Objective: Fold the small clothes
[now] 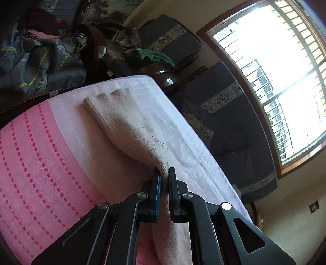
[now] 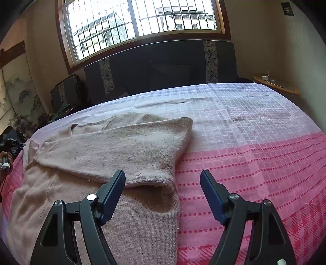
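A pale pink knitted sweater (image 2: 122,146) lies on a pink and white bed cover (image 2: 254,142), one sleeve folded across its body. In the left wrist view the same sweater (image 1: 126,122) stretches away from me, dotted with dark specks, and my left gripper (image 1: 164,173) is shut on a pinched fold of its edge. My right gripper (image 2: 163,177) hangs open just above the sweater's lower right corner, beside the cuff of the folded sleeve, with nothing pressed between its pads. At the far left edge of the right wrist view, a hand with the other gripper (image 2: 8,146) shows.
A dark sofa (image 2: 159,65) stands behind the bed under a barred window (image 2: 142,18). A small wicker table (image 2: 275,83) is at the back right. Piled clothes and bedding (image 1: 40,59) lie beyond the bed in the left wrist view.
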Tool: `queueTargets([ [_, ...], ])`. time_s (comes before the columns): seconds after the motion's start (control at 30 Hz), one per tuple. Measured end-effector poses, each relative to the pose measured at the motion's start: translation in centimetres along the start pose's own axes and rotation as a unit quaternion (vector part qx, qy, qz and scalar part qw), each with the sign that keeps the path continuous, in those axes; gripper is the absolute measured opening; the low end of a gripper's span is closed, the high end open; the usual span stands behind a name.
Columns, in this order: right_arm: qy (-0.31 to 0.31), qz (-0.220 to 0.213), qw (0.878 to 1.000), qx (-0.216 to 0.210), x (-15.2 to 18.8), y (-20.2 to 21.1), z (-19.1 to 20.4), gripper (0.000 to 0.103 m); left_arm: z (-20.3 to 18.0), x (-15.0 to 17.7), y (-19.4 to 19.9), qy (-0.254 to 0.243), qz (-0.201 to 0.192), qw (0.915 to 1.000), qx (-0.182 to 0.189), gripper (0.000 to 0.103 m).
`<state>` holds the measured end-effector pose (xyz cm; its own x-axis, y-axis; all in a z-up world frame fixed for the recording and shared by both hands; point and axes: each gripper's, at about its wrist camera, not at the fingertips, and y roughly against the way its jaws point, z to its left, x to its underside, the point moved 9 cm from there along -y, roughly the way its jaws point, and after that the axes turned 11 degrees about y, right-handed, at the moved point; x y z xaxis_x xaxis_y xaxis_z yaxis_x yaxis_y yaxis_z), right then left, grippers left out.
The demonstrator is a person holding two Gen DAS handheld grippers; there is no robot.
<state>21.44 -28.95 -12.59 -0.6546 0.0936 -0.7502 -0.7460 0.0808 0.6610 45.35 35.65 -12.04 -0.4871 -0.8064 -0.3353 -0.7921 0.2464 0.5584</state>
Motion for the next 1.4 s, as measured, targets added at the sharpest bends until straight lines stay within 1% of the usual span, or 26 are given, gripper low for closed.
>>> queueTargets([
  [0.07,0.003,0.001,1.000,-0.001,0.0,-0.1,0.1,0.074,-4.8,2.0,2.0,-0.031,0.004,0.9974,0.064,0.006],
  [0.13,0.004,0.001,1.000,-0.002,0.0,-0.1,0.1,0.074,-11.0,5.6,4.4,-0.085,0.026,0.9892,0.117,0.006],
  [0.2,0.002,-0.002,1.000,-0.001,-0.1,0.0,0.1,0.074,-17.6,10.5,6.8,-0.133,0.058,0.9740,0.174,0.006],
  [0.27,-0.001,-0.005,1.000,0.000,-0.1,0.2,0.0,0.074,-23.8,16.4,8.6,-0.143,0.104,0.9564,0.232,0.006],
  [0.37,-0.004,-0.010,1.000,0.002,-0.1,0.3,-0.2,0.075,-30.4,26.4,8.5,-0.151,0.171,0.9340,0.275,0.006],
  [0.43,-0.008,-0.013,1.000,0.002,-0.1,0.4,-0.4,0.076,-32.8,33.9,6.5,-0.159,0.225,0.9188,0.282,0.006],
  [0.5,-0.015,-0.015,1.000,0.001,-0.1,0.5,-0.7,0.076,-33.4,41.5,3.8,-0.176,0.266,0.9071,0.275,0.007],
  [0.53,-0.019,-0.016,1.000,0.000,-0.1,0.5,-0.8,0.076,-33.2,45.3,2.8,-0.189,0.291,0.8970,0.273,0.011],
  [0.6,-0.026,-0.019,0.999,-0.005,-0.1,0.6,-1.0,0.077,-31.2,51.0,0.6,-0.215,0.344,0.8850,0.229,0.012],
  [0.63,-0.030,-0.020,0.999,-0.008,-0.1,0.7,-1.1,0.077,-30.3,52.8,0.3,-0.226,0.362,0.8788,0.213,0.012],
  [0.67,-0.033,-0.021,0.999,-0.011,-0.1,0.7,-1.1,0.077,-29.6,53.4,0.5,-0.228,0.365,0.8784,0.208,0.012],
  [0.7,-0.036,-0.021,0.999,-0.018,0.0,0.7,-1.1,0.077,-28.9,53.2,1.1,-0.226,0.355,0.8831,0.207,0.012],
  [0.73,-0.040,-0.021,0.999,-0.025,0.0,0.7,-1.2,0.077,-28.4,52.5,1.9,-0.222,0.344,0.8883,0.208,0.016],
  [0.77,-0.044,-0.021,0.998,-0.031,0.0,0.6,-1.2,0.077,-27.6,51.2,2.9,-0.214,0.331,0.8945,0.211,0.024],
  [0.8,-0.049,-0.023,0.998,-0.039,0.0,0.7,-1.3,0.077,-26.8,49.8,3.8,-0.206,0.312,0.9028,0.212,0.033],
  [0.83,-0.056,-0.026,0.997,-0.043,0.0,0.7,-1.5,0.077,-25.0,47.7,4.6,-0.201,0.281,0.9156,0.205,0.065],
  [0.87,-0.066,-0.028,0.996,-0.045,0.0,0.8,-1.7,0.077,-23.5,45.7,5.1,-0.196,0.243,0.9304,0.192,0.079],
  [0.9,-0.083,-0.026,0.995,-0.056,-0.1,0.9,-1.8,0.078,-21.9,43.8,5.8,-0.190,0.208,0.9421,0.182,0.079],
  [0.93,-0.100,-0.026,0.992,-0.077,-0.6,1.0,-1.6,0.079,-19.8,42.2,6.4,-0.187,0.186,0.9484,0.176,0.079],
  [1.03,-0.088,-0.020,0.992,-0.094,-3.9,0.6,-0.1,0.078,-14.4,39.0,5.2,-0.164,0.180,0.9606,0.133,0.080],
  [1.07,-0.075,-0.011,0.992,-0.100,-5.3,-0.1,0.7,0.078,-12.9,38.4,4.7,-0.144,0.189,0.9630,0.128,0.076],
  [1.13,-0.048,0.020,0.994,-0.095,-8.4,-2.3,2.4,0.078,-12.7,37.6,5.1,-0.122,0.179,0.9642,0.153,0.076],
  [1.23,0.004,0.080,0.995,-0.062,-12.0,-6.6,4.9,0.078,-12.5,38.2,4.4,-0.152,0.168,0.9661,0.125,0.076],
  [1.3,0.044,0.137,0.989,-0.038,-12.7,-9.9,6.7,0.076,-12.6,38.6,4.2,-0.167,0.170,0.9638,0.119,0.076],
  [1.37,0.074,0.184,0.980,-0.003,-12.2,-12.9,7.8,0.076,-12.4,38.5,4.2,-0.164,0.169,0.9642,0.122,0.076],
  [1.4,0.086,0.210,0.974,0.011,-11.5,-14.3,8.0,0.072,-12.4,38.4,4.2,-0.162,0.170,0.9642,0.123,0.076],
])
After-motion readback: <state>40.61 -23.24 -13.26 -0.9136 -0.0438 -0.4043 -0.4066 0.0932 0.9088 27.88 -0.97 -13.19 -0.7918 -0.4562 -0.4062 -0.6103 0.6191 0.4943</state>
